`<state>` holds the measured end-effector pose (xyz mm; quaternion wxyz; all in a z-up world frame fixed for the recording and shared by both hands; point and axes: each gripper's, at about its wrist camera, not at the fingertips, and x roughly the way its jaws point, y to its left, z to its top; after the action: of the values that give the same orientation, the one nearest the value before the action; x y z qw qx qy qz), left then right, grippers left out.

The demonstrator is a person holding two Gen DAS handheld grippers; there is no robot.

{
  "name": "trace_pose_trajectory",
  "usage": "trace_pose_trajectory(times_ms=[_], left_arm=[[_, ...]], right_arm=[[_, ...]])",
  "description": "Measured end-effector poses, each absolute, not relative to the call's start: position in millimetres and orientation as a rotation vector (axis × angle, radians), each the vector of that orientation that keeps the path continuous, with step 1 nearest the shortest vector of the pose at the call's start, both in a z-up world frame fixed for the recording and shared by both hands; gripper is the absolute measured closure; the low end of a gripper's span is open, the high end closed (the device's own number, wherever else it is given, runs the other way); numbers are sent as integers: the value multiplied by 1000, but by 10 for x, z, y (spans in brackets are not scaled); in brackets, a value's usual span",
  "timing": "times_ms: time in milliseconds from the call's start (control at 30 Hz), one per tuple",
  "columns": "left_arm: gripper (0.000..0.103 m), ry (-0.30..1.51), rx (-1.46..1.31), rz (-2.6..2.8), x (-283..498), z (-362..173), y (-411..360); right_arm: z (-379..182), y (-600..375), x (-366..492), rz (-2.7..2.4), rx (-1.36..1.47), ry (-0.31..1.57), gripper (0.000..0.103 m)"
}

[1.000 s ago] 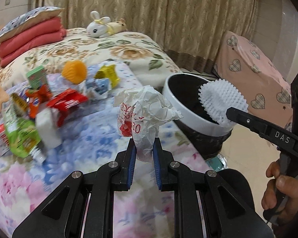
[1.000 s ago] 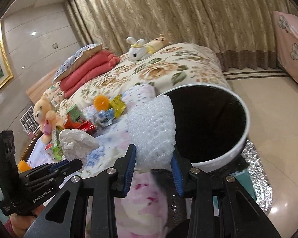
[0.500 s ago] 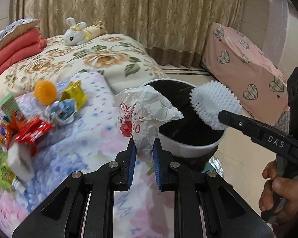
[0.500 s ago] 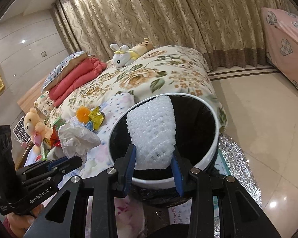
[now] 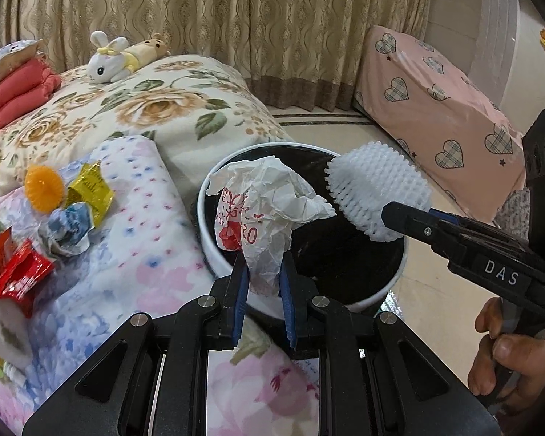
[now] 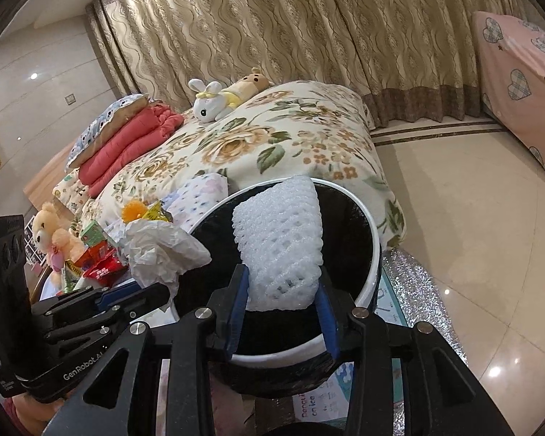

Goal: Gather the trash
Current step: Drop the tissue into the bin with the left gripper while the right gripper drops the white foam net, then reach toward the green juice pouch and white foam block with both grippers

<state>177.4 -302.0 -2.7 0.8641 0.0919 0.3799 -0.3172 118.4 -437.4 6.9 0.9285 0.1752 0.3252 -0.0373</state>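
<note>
My left gripper [image 5: 263, 272] is shut on a crumpled white paper wrapper with red print [image 5: 265, 210] and holds it over the near rim of a white trash bin with a black liner [image 5: 214, 250]. My right gripper [image 6: 281, 290] is shut on a white foam fruit net [image 6: 279, 239] and holds it above the bin's open mouth [image 6: 345, 218]. The net [image 5: 378, 192] and right gripper also show at the right of the left wrist view. The wrapper [image 6: 160, 247] and the left gripper show at the left of the right wrist view.
Several pieces of trash lie on the floral blanket left of the bin: an orange ball [image 5: 43, 189], a yellow wrapper [image 5: 91, 192], a red packet [image 5: 20, 279], a crumpled blue-white paper [image 5: 67, 229]. Plush toys [image 5: 120, 54], red quilts and a pink covered bench [image 5: 447, 123] stand behind.
Both grippers have moved right from the blanket to over the bin, each still holding its item. The bin now sits directly under the wrapper and the net.
</note>
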Motion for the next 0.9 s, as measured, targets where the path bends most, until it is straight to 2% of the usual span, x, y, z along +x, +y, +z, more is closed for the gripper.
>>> trace_pose_trajectory(times_ms=[133,200,267,300,633,900], left_arm=[[83,805,192,-677,1817,-46,-3068],[72,808,186,-676,1826,-56,-3062],[46,800,174,-664,1816,-59,-3016],[42,795,170,-656,1813,-61,-2992],[35,812,75,-548,1669,-195,-2423],[35,829,0,-460,1526,-293,-1862]], right_arm=[[42,-4426,1216,-83,361,673,64],[35,-4445,1237,-88,369,681,54],[40,-4464,1232,-95,376,679,42],[46,-4460,1226,-99,376,676,40],[74,-4231,1142,-71,391,646,21],[23,-3789,1153,12,385,663,20]])
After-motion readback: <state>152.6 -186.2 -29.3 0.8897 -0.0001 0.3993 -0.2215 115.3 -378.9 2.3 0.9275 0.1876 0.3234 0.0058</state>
